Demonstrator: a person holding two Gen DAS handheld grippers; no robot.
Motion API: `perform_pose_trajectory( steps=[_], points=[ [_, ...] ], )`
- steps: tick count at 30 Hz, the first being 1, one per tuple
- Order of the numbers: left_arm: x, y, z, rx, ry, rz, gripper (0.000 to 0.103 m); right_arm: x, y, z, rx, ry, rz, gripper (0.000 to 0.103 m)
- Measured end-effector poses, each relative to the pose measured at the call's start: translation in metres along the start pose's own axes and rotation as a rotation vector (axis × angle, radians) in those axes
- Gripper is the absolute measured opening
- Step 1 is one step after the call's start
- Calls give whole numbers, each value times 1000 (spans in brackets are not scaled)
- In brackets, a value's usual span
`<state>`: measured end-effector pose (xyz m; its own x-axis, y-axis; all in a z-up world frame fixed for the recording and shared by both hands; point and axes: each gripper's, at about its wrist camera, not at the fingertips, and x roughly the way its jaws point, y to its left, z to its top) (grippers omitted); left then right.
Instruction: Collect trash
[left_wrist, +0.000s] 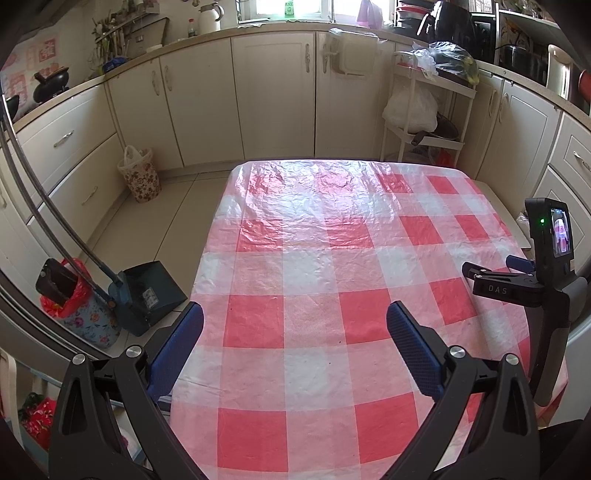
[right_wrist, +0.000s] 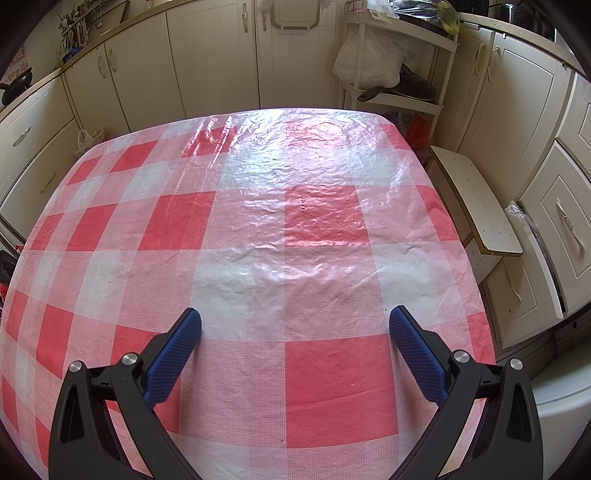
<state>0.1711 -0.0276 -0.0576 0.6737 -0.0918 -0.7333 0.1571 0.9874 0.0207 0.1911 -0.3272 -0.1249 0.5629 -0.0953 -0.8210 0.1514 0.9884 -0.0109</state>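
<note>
Kitchen bench in red-checked plastic cloth (left_wrist: 332, 258), two grippers, left gripper (left_wrist: 295, 328) and right gripper (right_wrist: 295, 332), both spread wide, empty, one dustpan (left_wrist: 151, 295) at nine o'clock, two floral bins (left_wrist: 140, 177).

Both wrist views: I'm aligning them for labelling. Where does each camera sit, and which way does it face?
Left wrist: behind the open left gripper, over the near-left table edge, facing the cabinets; the right gripper shows at right.
Right wrist: behind the open right gripper, facing across the table.
Shared: checkered tablecloth, white rack.
</note>
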Motion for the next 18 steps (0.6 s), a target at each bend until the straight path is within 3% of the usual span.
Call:
perform_pose_trajectory(
  steps=[18],
  points=[
    [-3, 3, -6, -6, 7, 0, 96, 0, 0, 0, 0, 0, 0, 97]
  ],
)
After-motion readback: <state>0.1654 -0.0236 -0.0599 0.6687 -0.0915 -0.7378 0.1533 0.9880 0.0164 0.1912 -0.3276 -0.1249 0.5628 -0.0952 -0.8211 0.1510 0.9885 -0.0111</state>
